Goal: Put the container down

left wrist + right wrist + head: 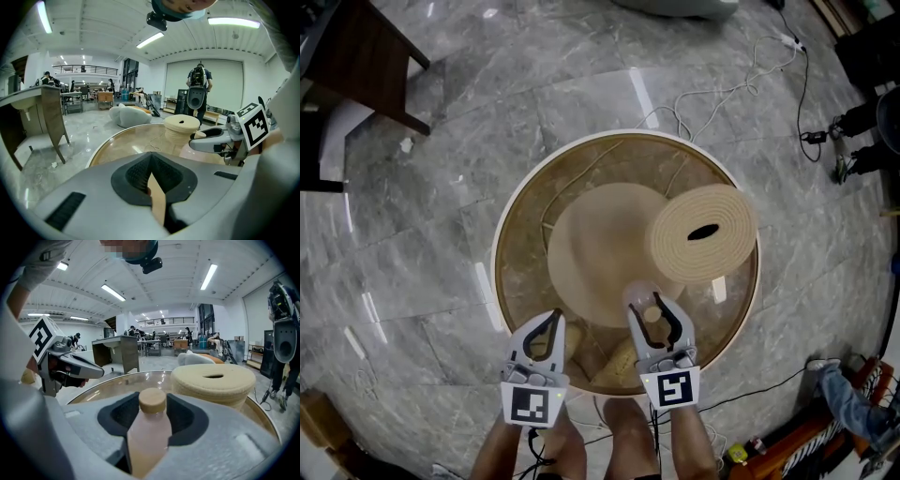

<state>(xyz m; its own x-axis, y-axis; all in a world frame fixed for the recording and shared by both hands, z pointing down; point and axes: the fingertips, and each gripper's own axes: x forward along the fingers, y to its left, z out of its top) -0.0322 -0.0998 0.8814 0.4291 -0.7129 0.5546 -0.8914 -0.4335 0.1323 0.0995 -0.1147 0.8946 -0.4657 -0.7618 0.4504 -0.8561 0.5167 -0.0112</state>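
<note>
A pale bottle point(652, 316) with a tan cap point(153, 401) stands upright between the jaws of my right gripper point(650, 301) near the front of the round glass table point(501, 234). Dark gaps show on both sides of its cap, and the pads do not visibly press on it. The right gripper point(153, 398) reads as open around the bottle point(146, 437). To its left, my left gripper point(550, 319) hovers over the table's front edge with its tips together and nothing in them. In the left gripper view the jaws meet at a point point(151, 158).
A round woven container point(703, 234) with a slot in its top stands on the table just beyond the bottle, to the right. A wooden desk point(366, 56) is at far left. Cables point(750, 66) trail on the floor. A person with a backpack point(199, 79) stands far off.
</note>
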